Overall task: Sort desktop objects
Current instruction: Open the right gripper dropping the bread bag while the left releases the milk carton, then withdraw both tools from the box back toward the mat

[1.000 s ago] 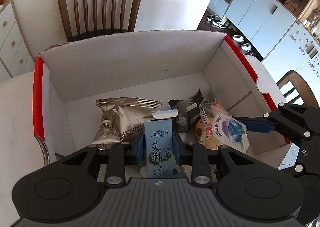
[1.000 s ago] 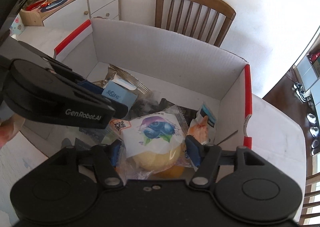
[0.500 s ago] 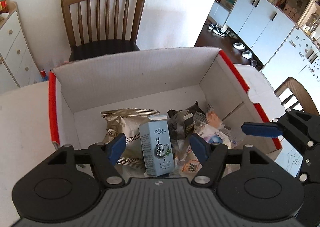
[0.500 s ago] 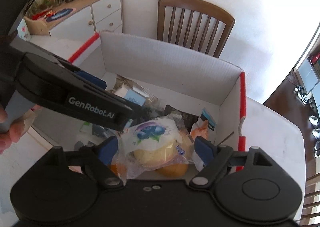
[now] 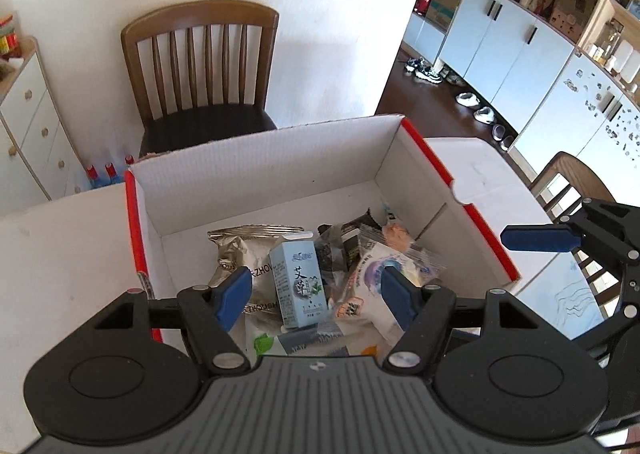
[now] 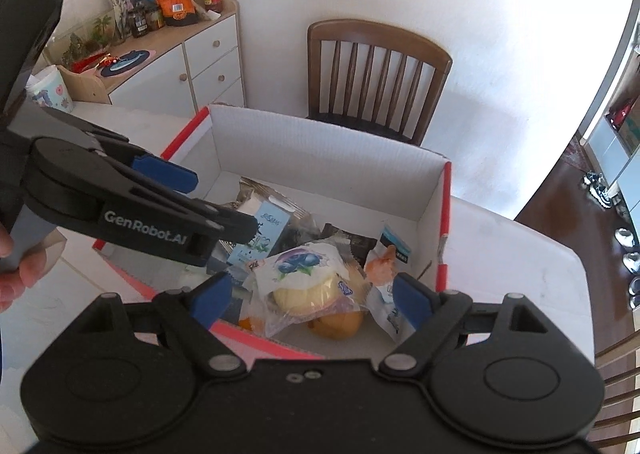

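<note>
A white cardboard box with red edges (image 5: 260, 182) (image 6: 320, 142) stands on the white table. Inside lie a light blue carton (image 5: 298, 281) (image 6: 266, 232), a silver snack bag (image 5: 236, 250), a blueberry bun packet (image 6: 308, 278) (image 5: 384, 274), dark wrappers (image 5: 340, 238) and a small orange-and-white packet (image 6: 386, 262). My left gripper (image 5: 316, 294) is open and empty, above the box's near side. My right gripper (image 6: 312, 296) is open and empty, above the bun packet.
A wooden chair (image 5: 200, 66) (image 6: 376, 74) stands behind the box. A white drawer cabinet (image 6: 192, 58) with jars and a snack bag on top is at the far left. White table surface (image 5: 60, 238) lies on both sides of the box.
Both grippers have opened, letting go of the blue carton and the bun packet into the box, and have pulled up and back from it.
</note>
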{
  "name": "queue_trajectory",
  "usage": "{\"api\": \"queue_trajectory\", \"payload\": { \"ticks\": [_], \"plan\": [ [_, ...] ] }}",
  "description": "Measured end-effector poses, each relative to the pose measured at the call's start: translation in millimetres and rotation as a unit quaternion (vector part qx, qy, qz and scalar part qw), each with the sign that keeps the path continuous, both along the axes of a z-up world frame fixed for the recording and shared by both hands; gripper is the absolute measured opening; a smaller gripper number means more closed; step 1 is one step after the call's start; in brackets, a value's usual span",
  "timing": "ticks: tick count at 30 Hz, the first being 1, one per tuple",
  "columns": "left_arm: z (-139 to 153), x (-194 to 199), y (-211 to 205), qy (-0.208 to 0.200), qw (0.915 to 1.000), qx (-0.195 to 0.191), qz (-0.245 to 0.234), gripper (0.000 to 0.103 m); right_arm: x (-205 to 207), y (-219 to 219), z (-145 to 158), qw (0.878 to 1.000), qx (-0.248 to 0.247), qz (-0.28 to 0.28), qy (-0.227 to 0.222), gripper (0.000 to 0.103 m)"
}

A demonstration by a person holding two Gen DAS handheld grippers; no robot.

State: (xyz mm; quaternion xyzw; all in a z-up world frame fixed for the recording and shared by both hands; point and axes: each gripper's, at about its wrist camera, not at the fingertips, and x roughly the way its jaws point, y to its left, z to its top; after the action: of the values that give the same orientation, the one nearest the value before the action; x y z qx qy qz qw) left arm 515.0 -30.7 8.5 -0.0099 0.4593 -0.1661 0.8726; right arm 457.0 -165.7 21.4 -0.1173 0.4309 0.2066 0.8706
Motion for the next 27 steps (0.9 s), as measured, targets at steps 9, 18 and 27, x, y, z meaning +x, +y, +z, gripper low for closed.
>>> {"api": "queue_trajectory", "payload": {
  "ticks": [9, 18, 27],
  "plan": [
    [20.4, -40.5, 1.2, -0.016, 0.9997, -0.002, -0.016, 0.07, -29.3, -7.2, 17.7, 1.0, -0.006, 0.005, -0.015, 0.087],
    [40.4, -87.1, 1.4, -0.041, 0.9983, -0.013, -0.04, 0.073, -66.1, -22.4, 32.0, 1.0, 0.003, 0.008, -0.018, 0.088],
    [38.2, -140.8, 4.7, -0.05, 0.9964, -0.019, -0.066, 0.083, -107.3, -47.1, 29.4, 1.0, 0.015, -0.006, -0.007, 0.088]
  ]
}}
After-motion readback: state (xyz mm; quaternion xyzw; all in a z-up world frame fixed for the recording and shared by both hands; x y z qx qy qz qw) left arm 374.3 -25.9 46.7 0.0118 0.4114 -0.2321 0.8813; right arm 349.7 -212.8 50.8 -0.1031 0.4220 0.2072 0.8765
